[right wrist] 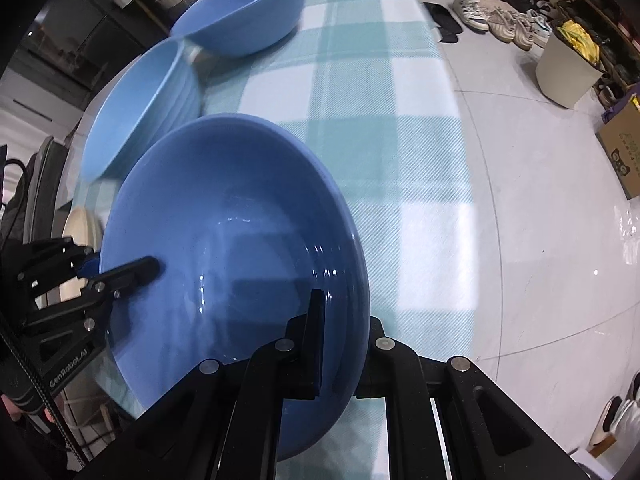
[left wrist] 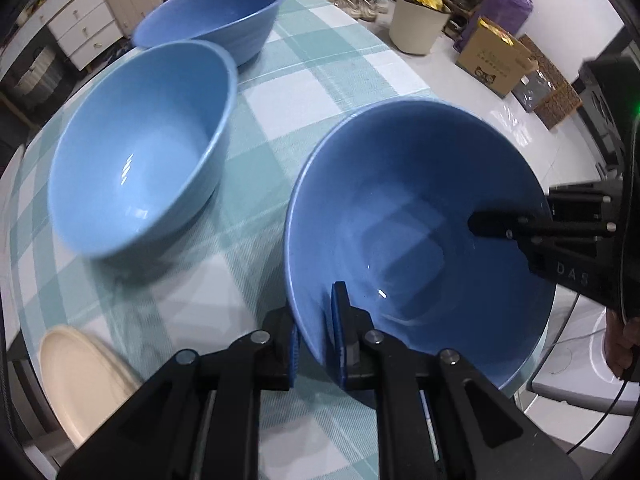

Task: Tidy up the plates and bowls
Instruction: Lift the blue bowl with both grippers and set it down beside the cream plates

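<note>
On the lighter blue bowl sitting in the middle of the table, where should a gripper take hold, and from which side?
Probably the rim of the lighter bowl, from above: one finger inside, one outside. It sits upright and empty, its wall thin, its body likely too wide to span. The side facing the checked cloth looks clearest; the far bowl crowds the back.

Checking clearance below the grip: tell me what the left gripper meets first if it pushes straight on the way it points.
Likely the checked tablecloth: the left gripper, clamped on the held blue bowl at its rim, points steeply down at it. Depth is unclear.
</note>
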{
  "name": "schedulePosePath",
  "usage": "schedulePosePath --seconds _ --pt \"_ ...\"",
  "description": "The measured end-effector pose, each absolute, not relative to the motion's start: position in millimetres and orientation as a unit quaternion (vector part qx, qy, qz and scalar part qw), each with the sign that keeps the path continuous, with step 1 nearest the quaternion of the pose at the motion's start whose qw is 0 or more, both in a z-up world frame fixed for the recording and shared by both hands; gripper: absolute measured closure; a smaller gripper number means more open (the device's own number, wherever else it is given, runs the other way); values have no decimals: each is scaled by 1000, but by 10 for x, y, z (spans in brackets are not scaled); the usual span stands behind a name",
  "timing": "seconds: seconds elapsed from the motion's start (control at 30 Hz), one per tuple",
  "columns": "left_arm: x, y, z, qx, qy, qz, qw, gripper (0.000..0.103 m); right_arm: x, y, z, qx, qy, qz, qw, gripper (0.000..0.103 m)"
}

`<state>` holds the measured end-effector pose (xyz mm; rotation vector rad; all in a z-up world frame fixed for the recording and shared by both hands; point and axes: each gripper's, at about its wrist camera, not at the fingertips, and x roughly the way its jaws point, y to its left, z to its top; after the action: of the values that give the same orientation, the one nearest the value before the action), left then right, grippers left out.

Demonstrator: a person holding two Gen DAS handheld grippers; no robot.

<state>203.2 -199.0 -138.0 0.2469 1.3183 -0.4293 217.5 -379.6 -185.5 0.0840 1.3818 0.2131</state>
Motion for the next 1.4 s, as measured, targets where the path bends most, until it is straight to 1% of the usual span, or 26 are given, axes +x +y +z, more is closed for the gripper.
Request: schedulePosePath --seconds 0.23,0.43,0.63,0.8,0.83,0.9,0.97,1.03,1.07,1.2,1.4 --pt "1717 -1726 -1380 115 604 -184 767 92 1917 -3494 -1911 40 642 111 757 94" --pt "1431 -1513 -1437 96 614 -195 759 92 1706 -3315 -1972 37 650 121 749 94" --pt "1346 -1425 -1429 101 606 -187 767 90 1545 -3170 -1996 32 650 127 748 94" --pt "1363 -1308 -1455 79 602 -182 773 89 1562 -3041 -1965 28 634 127 762 94" --pt "1364 -1275 -1443 70 598 -183 777 85 1569 -3040 -1946 26 629 122 768 94" --pt "1371 -1217 -1415 57 593 -185 782 82 1596 -3062 -1899 31 619 114 776 93" --pt "1372 -1151 -1386 44 584 -177 791 77 1606 -3098 -1843 26 605 111 788 91" --pt "1368 -1118 -1354 43 575 -170 799 61 1605 -3159 -1798 25 592 108 798 87" --pt "1364 -1101 -1334 43 566 -164 807 59 1607 -3190 -1785 32 586 110 802 87" --pt "1324 -1048 -1274 46 539 -145 829 58 1538 -3286 -1675 49 549 118 826 87" --pt "1277 -932 -1083 9 499 -140 855 58 1439 -3275 -1441 46 478 123 868 85"
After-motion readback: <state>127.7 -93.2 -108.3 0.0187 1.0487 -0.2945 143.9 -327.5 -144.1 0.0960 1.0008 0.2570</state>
